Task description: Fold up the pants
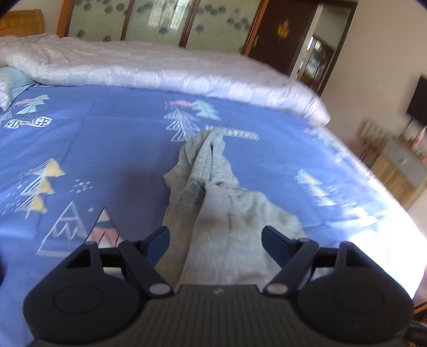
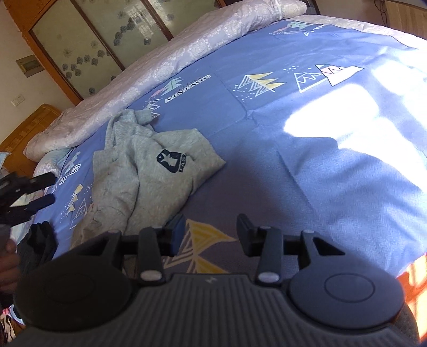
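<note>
The grey pants (image 1: 213, 202) lie crumpled on the blue patterned bed sheet (image 1: 106, 149), bunched into a ridge that runs away from me. My left gripper (image 1: 216, 240) hovers over their near end with its jaws wide apart and no cloth pinched between them. In the right wrist view the pants (image 2: 149, 170) show a dark logo patch and lie to the left. My right gripper (image 2: 210, 232) is open above bare sheet (image 2: 293, 173), just right of the pants' near edge, holding nothing. The left gripper (image 2: 49, 188) shows at the left edge of that view, open.
A rolled pale quilt (image 1: 160, 69) runs along the far side of the bed, with a wardrobe (image 1: 160, 21) behind it. A pillow (image 1: 13, 80) lies far left. Dark cloth (image 2: 37, 245) and a person's hand (image 2: 8, 261) sit at the bed's near left. Sunlight glares on the sheet's right side.
</note>
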Action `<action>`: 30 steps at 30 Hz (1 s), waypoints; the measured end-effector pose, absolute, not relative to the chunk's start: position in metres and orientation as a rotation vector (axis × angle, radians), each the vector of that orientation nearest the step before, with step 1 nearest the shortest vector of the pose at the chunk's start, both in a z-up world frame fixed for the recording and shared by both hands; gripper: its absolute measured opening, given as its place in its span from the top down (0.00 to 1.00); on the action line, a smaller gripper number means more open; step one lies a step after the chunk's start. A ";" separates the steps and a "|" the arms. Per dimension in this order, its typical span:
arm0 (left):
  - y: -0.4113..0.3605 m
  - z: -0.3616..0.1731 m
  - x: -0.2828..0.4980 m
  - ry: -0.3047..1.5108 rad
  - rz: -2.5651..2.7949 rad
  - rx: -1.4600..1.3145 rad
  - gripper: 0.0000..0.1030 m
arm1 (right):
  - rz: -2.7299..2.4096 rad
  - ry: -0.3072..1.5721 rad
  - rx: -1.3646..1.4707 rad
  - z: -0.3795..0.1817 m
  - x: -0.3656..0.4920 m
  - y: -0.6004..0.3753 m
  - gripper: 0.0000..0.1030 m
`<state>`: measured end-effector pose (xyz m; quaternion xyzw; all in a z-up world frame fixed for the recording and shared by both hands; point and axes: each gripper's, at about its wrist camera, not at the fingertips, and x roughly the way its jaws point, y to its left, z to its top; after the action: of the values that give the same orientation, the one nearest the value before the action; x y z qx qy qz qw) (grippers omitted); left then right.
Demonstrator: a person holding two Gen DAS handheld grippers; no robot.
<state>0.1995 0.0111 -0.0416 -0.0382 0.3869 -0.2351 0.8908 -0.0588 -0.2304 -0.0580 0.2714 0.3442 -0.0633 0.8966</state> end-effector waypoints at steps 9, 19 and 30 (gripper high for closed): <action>0.048 -0.020 0.176 0.802 -0.562 -0.179 0.93 | -0.162 0.723 0.545 -0.061 -0.052 -0.244 0.55; 0.233 0.088 -0.011 0.441 -0.308 -0.309 0.93 | -0.040 0.700 0.461 -0.046 -0.008 -0.212 0.55; 0.296 0.089 -0.046 0.389 -0.101 -0.407 0.93 | 0.153 0.787 0.456 -0.030 0.134 -0.167 0.55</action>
<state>-0.0462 0.2959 0.0887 -0.2005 0.1917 -0.0496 0.9595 0.1336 -0.1673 -0.0296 0.2202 0.3799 0.0738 0.8954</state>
